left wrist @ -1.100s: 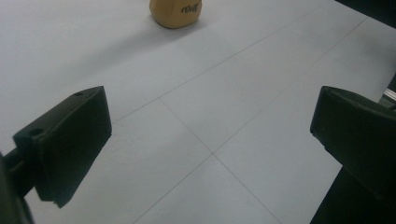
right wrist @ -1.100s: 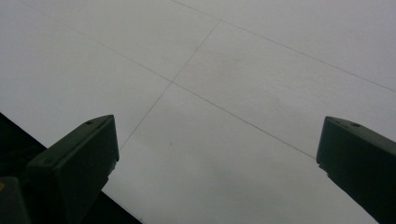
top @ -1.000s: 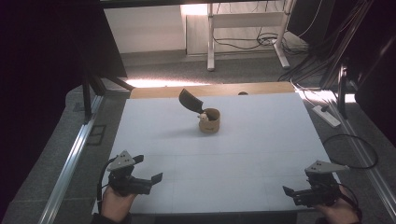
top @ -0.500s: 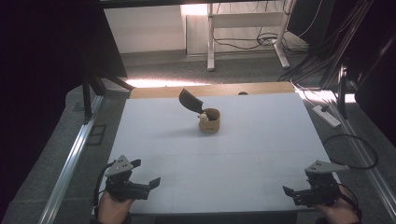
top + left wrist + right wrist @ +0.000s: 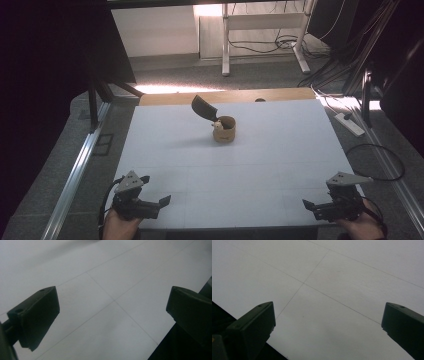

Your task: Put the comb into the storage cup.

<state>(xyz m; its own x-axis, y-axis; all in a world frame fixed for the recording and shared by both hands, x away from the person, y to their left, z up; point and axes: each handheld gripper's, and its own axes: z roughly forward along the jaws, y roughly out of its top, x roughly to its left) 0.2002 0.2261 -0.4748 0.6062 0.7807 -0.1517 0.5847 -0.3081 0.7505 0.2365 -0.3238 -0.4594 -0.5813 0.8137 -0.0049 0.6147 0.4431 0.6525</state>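
Note:
A small round tan container (image 5: pixel 224 131) stands on the white table (image 5: pixel 280 150), a little behind its middle. A dark flat lid or scoop (image 5: pixel 204 108) leans up from its left rim, and a small pale thing (image 5: pixel 218 126) shows inside. My left gripper (image 5: pixel 161 205) rests open at the table's front left corner, held in a hand. At the front right corner my right gripper (image 5: pixel 311 207) is open too. Both gripper views look down on bare white table (image 5: pixel 105 290) (image 5: pixel 342 290) between wide-apart jaws, with nothing held.
A strip of wooden board (image 5: pixel 225 96) runs along the table's far edge. A power strip (image 5: pixel 348 124) and looped cable (image 5: pixel 375 160) lie off the right side. Metal rails (image 5: pixel 75 170) border the left. The dark front edge of the table (image 5: pixel 180 345) is close to both grippers.
My left gripper has drifted slightly back toward the front edge and turned a little. The right gripper and the container stay where they were.

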